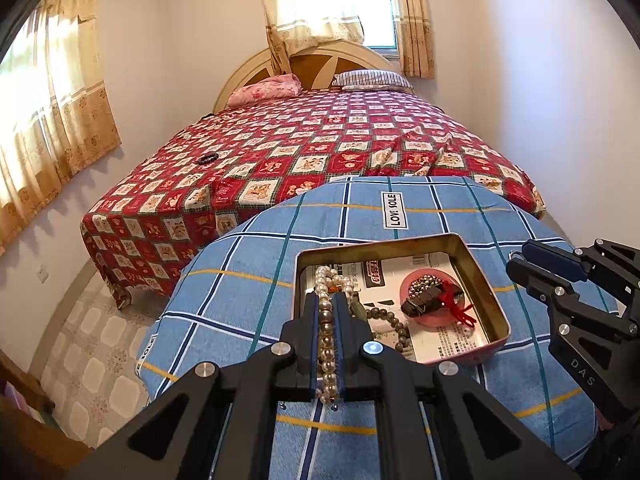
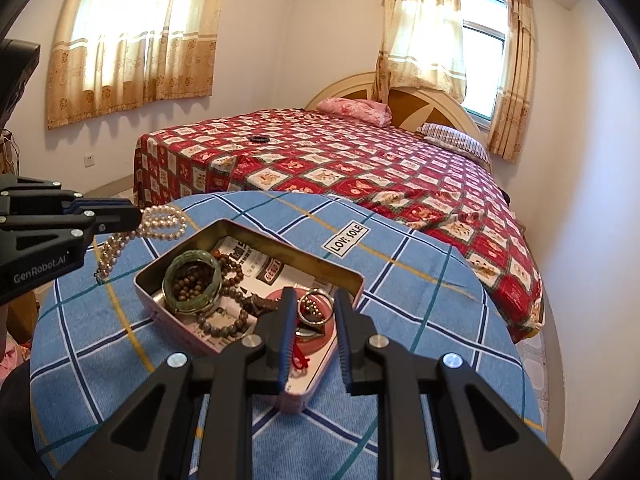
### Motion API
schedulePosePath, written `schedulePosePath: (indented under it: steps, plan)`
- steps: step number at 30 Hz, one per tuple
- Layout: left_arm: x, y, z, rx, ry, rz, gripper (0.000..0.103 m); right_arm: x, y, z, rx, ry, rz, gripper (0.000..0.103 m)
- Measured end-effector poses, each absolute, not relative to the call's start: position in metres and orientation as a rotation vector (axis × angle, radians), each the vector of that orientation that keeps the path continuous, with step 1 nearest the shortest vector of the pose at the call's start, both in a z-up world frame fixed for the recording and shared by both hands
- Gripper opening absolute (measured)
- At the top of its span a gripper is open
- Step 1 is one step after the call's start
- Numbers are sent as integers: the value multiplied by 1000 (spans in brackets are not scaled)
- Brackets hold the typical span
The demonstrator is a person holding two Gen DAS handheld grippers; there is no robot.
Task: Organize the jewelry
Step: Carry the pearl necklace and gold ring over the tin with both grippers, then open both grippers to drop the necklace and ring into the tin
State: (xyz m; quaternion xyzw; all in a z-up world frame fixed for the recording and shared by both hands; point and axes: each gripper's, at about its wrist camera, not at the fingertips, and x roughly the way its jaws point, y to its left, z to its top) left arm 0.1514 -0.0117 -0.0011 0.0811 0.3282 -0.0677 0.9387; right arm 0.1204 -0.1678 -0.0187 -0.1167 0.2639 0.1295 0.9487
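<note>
— Pearls first: where are they?

— Pinched in my left gripper (image 1: 328,300). The pearl necklace (image 1: 326,344) runs lengthwise between the two fingers, which are pressed together on it; one loop pokes out past the tips and another bunch hangs loose below, at the near-left corner of the tin (image 2: 224,226).

— So which way does the tin lie from that gripper?

— Just ahead and below. Seen from my right wrist, the loop sits at the tin's left rim, not yet over the middle. The tin's long axis runs from that corner away toward my right gripper (image 2: 310,300), so I judge the strand should go in along that line.

— And your right hand?

— My right gripper hovers at the tin's near-right end, fingers apart a little, pinching nothing. A silver ring (image 2: 316,306) shows in the gap between them, resting in the pink dish (image 2: 320,332) inside the tin.

— What is in the way?

— The tin's left half is crowded: a green bangle (image 2: 192,282) with brown prayer beads (image 2: 224,320) curling beside it. The pearls would likely land on top of them. The hanging tail could also catch the rim.

— Anything outside the tin?

— A dark bracelet (image 2: 260,139) lies well beyond it on the red bedspread (image 2: 360,160).
</note>
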Motion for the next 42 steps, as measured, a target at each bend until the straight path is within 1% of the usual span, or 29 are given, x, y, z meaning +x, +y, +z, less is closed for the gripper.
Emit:
schedulePosePath:
  steps: [24,42]
  plan:
    - [192,-17,-20,193,708,-129,6,164,-152,-22,-249,561,263,21]
    - [202,-21,-35,200,736,-123,6,180,-142,-39,-264,602,261,21]
